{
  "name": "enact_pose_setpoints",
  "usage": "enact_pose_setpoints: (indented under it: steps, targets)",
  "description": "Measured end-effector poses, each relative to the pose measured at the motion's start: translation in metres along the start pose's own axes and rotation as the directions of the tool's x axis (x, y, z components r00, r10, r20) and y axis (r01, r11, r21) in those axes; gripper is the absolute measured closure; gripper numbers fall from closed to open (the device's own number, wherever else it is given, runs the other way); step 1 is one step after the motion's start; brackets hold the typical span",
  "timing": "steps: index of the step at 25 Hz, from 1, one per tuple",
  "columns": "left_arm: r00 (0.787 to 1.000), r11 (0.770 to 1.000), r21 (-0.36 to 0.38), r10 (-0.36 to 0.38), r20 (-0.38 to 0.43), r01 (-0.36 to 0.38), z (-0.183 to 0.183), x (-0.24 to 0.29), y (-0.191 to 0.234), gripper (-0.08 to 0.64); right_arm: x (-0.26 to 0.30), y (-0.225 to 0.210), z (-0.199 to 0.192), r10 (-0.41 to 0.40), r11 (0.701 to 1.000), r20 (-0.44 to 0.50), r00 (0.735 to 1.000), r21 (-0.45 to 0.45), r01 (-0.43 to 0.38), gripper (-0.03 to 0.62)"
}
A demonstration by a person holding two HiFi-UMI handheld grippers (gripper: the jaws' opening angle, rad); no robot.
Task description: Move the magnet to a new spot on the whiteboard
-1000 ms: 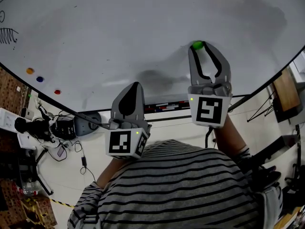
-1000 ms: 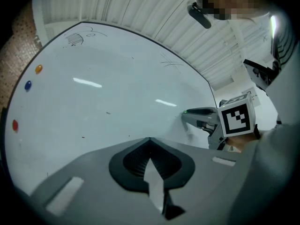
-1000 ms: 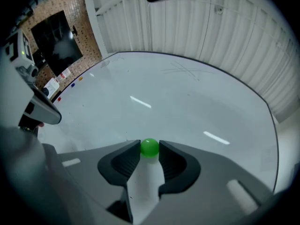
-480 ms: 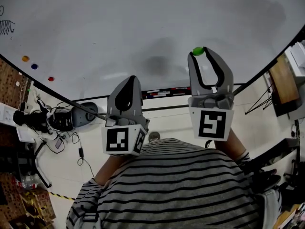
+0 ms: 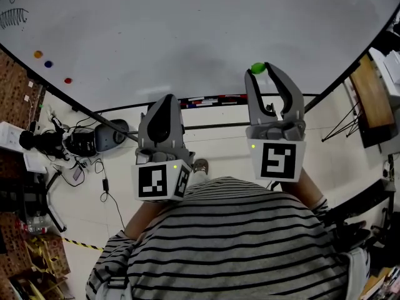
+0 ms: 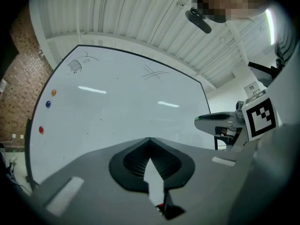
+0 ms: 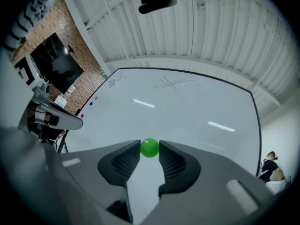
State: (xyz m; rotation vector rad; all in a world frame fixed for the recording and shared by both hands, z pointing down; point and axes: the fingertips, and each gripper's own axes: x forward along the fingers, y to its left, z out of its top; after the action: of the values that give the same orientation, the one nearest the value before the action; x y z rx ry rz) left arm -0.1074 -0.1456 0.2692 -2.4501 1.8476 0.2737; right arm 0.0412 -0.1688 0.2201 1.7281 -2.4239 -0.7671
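Whiteboard (image 5: 187,36) fills the bkgd w/ right gripper (image 5: 263,69) pinching the green magnet (image 7: 149,147) at its tips, left gripper (image 5: 167,99) closed tight & empty

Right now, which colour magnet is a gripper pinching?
The green magnet, pinched in the right gripper. The orange magnet, blue magnet and red magnet sit apart near the whiteboard's left edge.

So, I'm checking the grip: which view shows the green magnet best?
The right gripper view: the green magnet sits large, touching both jaws of the right gripper. The head view shows it small at that gripper's tip; the left gripper view, barely a green speck.
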Motion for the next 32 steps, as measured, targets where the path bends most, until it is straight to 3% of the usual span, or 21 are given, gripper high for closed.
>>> enact_pose_setpoints:
  steps: [4, 8, 22, 32]
  targets:
    - [0.999, 0.998, 0.06, 0.034, -0.035, -0.032, -0.007, -0.007, -0.003, 0.546, -0.008, 0.0, 0.001, 0.013, 1.0, 0.01, 1.0, -0.003, -0.013, 0.468]
    - [1.0, 1.0, 0.021, 0.005, -0.023, -0.005, -0.004, -0.011, -0.01, 0.545, -0.012, 0.003, 0.003, 0.022, 1.0, 0.008, 1.0, -0.013, -0.022, 0.468]
    - [0.999, 0.999, 0.028, 0.027, -0.017, -0.027, -0.003, -0.002, -0.006, 0.545, -0.001, 0.001, -0.004, 0.028, 1.0, 0.0, 1.0, -0.003, -0.028, 0.468]
    - [0.999, 1.0, 0.0, 0.018, -0.031, -0.018, -0.011, 0.032, 0.02, 0.545, 0.047, 0.003, -0.008, 0.028, 1.0, 0.008, 1.0, -0.005, -0.027, 0.468]
